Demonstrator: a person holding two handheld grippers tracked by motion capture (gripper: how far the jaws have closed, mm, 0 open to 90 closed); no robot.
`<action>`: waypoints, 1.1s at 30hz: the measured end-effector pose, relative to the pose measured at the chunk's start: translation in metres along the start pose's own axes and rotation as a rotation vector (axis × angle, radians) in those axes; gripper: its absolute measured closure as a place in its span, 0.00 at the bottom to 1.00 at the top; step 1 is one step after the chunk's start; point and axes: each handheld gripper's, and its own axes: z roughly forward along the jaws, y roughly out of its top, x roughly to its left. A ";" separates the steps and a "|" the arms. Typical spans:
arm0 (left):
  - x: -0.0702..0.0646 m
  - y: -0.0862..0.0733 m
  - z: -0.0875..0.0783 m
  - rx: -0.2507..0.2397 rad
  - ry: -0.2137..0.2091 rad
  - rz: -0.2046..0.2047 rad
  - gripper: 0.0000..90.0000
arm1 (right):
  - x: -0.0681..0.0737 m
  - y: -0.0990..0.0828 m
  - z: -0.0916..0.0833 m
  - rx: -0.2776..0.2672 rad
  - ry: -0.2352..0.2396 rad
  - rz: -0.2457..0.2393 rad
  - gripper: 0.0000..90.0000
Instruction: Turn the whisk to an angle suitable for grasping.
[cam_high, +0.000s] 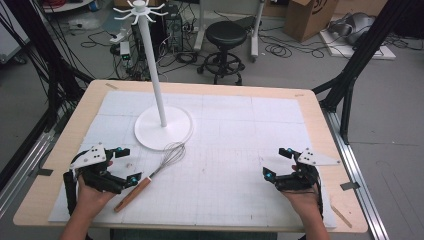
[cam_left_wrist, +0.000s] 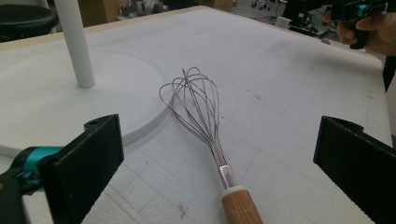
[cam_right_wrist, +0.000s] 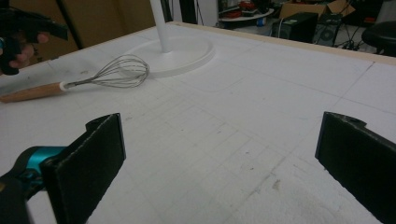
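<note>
A wire whisk (cam_high: 150, 175) with a wooden handle (cam_left_wrist: 240, 207) lies on the white mat, its wire head touching the rim of a white hook stand's round base (cam_high: 145, 135). The stand's pole (cam_high: 155, 75) rises to a crown of hooks (cam_high: 140, 10). My left gripper (cam_high: 127, 165) is open just left of the whisk handle, with the whisk (cam_left_wrist: 196, 107) lying ahead between its jaws. My right gripper (cam_high: 277, 162) is open over bare mat at the right, nothing between its jaws. In the right gripper view the whisk (cam_right_wrist: 107, 74) lies far to the left beside the stand base (cam_right_wrist: 187, 53).
The white gridded mat (cam_high: 240, 150) covers a wooden table (cam_high: 330, 130). Behind the table stand a black stool (cam_high: 225, 40), cables and cardboard boxes (cam_high: 310, 17). Black frame legs (cam_high: 355, 65) flank the table.
</note>
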 end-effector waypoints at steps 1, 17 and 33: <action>0.000 0.000 0.000 0.003 0.003 0.001 0.02 | -0.001 0.000 0.001 0.002 0.000 0.001 0.01; -0.006 -0.002 0.003 0.076 0.032 0.019 0.02 | -0.003 -0.001 -0.003 0.014 -0.048 0.003 0.01; -0.018 -0.005 0.028 0.343 -0.015 0.062 0.39 | -0.006 -0.006 0.001 0.066 -0.065 -0.008 0.01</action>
